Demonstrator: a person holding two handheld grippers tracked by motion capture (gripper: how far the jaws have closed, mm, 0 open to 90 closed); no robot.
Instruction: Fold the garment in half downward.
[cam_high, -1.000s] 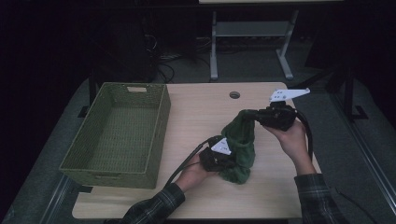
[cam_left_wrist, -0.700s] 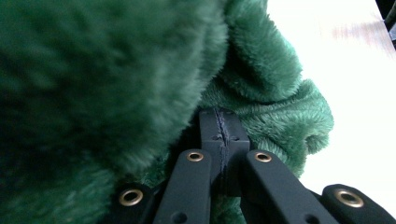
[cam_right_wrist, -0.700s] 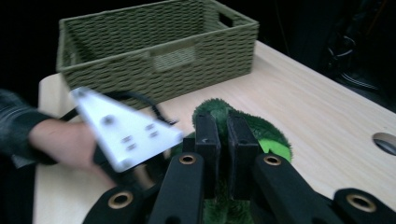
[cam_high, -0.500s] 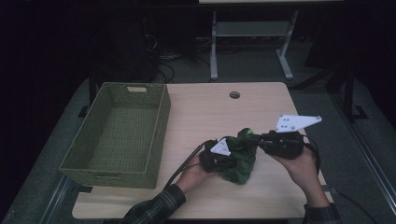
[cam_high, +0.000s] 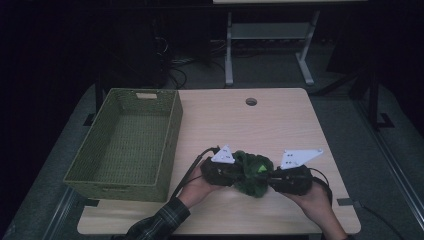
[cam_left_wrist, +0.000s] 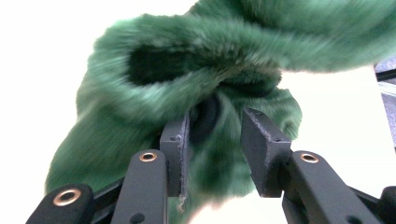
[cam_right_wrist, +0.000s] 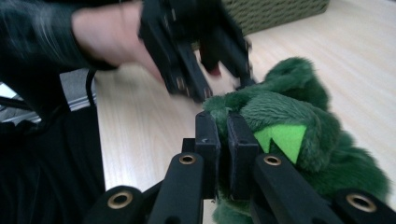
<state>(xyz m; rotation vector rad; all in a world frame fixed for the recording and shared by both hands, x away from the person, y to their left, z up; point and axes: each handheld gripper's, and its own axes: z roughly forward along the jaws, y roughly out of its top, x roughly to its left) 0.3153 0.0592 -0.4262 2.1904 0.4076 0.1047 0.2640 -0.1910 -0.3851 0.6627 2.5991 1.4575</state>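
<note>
Green plush toy (cam_high: 252, 173) near worktop's (cam_high: 280, 120) front edge, between both hands. Right tongs (cam_right_wrist: 223, 140) clamped on a fold; left tongs (cam_left_wrist: 215, 140) just opening, fur between, probably released. Soft, light, floppy; pinch a thick fold.

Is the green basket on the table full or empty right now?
Empty. The high view shows bare woven floor inside the basket; the green plush toy lies outside it on the table.

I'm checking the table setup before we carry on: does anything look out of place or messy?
Nothing stands out. The green plush is bunched in a heap between the left gripper and the right gripper, the green basket sits squarely, and nothing is spilled or damaged.
</note>
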